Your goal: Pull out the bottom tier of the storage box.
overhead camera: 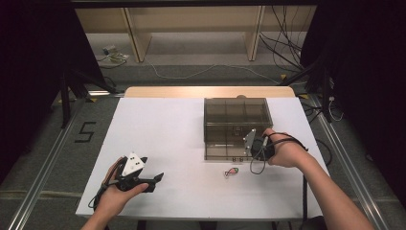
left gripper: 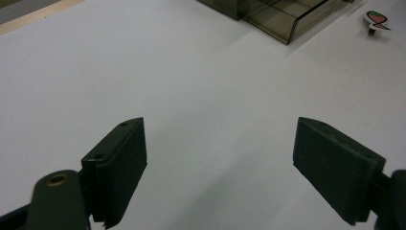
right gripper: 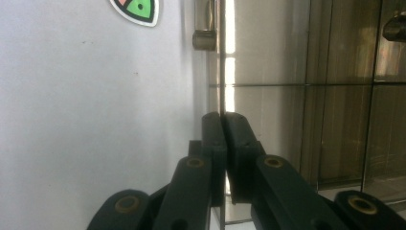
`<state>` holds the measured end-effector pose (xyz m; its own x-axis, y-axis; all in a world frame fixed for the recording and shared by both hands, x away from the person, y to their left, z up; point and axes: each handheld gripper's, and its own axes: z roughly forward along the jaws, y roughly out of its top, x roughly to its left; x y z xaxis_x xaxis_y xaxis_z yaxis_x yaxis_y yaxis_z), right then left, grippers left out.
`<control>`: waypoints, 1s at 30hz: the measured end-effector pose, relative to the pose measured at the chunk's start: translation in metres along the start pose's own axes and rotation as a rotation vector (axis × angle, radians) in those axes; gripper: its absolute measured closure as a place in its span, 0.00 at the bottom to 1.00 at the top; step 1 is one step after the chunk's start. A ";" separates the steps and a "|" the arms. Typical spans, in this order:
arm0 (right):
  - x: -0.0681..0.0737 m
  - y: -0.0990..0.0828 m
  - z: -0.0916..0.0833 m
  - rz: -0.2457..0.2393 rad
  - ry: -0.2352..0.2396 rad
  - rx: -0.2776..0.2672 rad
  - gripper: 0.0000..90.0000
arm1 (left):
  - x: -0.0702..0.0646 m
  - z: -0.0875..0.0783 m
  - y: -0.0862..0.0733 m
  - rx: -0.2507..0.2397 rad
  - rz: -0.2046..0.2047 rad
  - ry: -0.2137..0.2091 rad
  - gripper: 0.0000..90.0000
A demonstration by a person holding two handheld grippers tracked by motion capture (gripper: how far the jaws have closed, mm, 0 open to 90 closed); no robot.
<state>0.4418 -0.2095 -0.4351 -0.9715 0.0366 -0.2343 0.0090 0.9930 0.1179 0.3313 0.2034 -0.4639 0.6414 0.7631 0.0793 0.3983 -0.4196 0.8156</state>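
A smoky see-through box (overhead camera: pixel 238 115) with several compartments stands on the white table (overhead camera: pixel 163 129), right of centre. A low part of it (overhead camera: pixel 222 152) juts out toward me. My right gripper (overhead camera: pixel 251 143) is at that front right corner; in the right gripper view its jaws (right gripper: pixel 222 117) are shut on a thin clear panel (right gripper: pixel 268 67) of the box. A small metal knob (right gripper: pixel 203 39) sits on that panel. A small red-and-green charm (overhead camera: pixel 231 171) lies on the table just in front of the box. My left gripper (overhead camera: pixel 155 179) rests at the near left, open (left gripper: pixel 220 167), with nothing between its fingers.
The table's near edge runs just behind my left hand. Beyond the far edge are wooden shelf legs (overhead camera: pixel 136 43) and loose cables (overhead camera: pixel 282 48) on the floor. A metal rail (overhead camera: pixel 43 167) runs along the left side.
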 end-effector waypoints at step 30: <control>0.023 -0.001 -0.005 0.139 -0.100 -0.213 0.41 | -0.001 -0.001 0.000 0.001 0.008 0.003 0.21</control>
<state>0.4181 -0.2101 -0.4361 -0.9362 0.1924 -0.2942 0.0803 0.9318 0.3539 0.3303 0.2032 -0.4633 0.6424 0.7613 0.0878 0.3937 -0.4261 0.8145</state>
